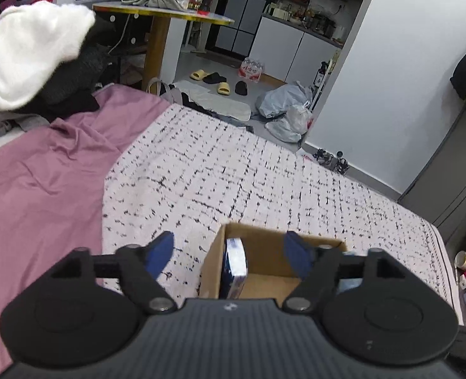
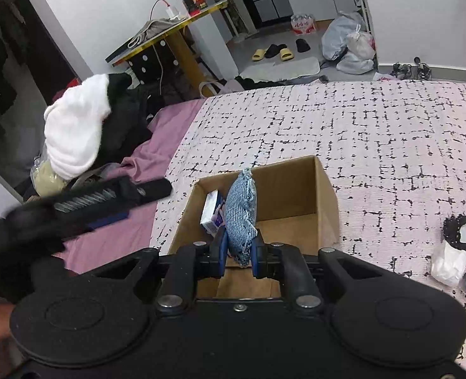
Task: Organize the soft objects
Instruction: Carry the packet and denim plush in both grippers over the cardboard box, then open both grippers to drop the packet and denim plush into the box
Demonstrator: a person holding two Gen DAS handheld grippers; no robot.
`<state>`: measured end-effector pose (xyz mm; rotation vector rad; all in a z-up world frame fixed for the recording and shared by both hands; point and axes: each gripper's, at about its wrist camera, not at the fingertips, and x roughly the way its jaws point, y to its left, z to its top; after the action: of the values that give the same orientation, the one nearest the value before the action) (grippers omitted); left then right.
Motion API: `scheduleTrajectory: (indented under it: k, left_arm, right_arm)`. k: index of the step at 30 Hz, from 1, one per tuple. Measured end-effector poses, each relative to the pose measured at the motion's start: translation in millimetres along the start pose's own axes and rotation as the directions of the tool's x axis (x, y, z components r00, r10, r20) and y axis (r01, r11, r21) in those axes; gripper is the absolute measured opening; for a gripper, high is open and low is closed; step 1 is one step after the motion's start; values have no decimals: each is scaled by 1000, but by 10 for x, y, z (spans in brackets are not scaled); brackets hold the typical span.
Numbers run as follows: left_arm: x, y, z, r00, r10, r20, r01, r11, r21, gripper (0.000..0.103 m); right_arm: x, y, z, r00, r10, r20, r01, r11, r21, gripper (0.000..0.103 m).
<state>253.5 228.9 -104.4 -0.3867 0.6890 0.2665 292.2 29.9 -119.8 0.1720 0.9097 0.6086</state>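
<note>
On a bed's black-flecked white blanket (image 2: 375,145), the right gripper (image 2: 238,252) pinches a blue denim pouch (image 2: 241,211) upright over an open cardboard box (image 2: 324,189), beside a white packet (image 2: 212,211) inside. The left gripper (image 1: 230,252) stands spread wide and empty above the box's near edge.

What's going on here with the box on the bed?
A person is sorting soft items into a cardboard box on the bed. The right gripper has its jaws shut on a blue denim pouch, held over the box beside a small white packet already inside. The left gripper hangs above the box, jaws open and empty.
</note>
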Motion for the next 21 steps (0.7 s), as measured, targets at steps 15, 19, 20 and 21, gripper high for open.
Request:
scheduleTrajectory:
  k: [15, 19, 20, 21]
  left_arm:
    - [-175, 154, 207, 996, 70, -49, -71, 997, -27, 88]
    - [-235, 163, 205, 994, 85, -67, -88, 995, -47, 89]
    - [-252, 161, 200, 994, 86, -67, -89, 995, -50, 89]
    - [-277, 156, 202, 994, 86, -64, -90, 994, -56, 89]
  right_arm:
    - [364, 82, 135, 996, -5, -94, 4, 1000, -9, 17]
    - [395, 74, 162, 993, 17, -121, -16, 1000, 10, 35]
    - [361, 77, 166, 993, 17, -114, -16, 1000, 11, 41]
    - [286, 80, 167, 995, 14, -96, -14, 1000, 9, 53]
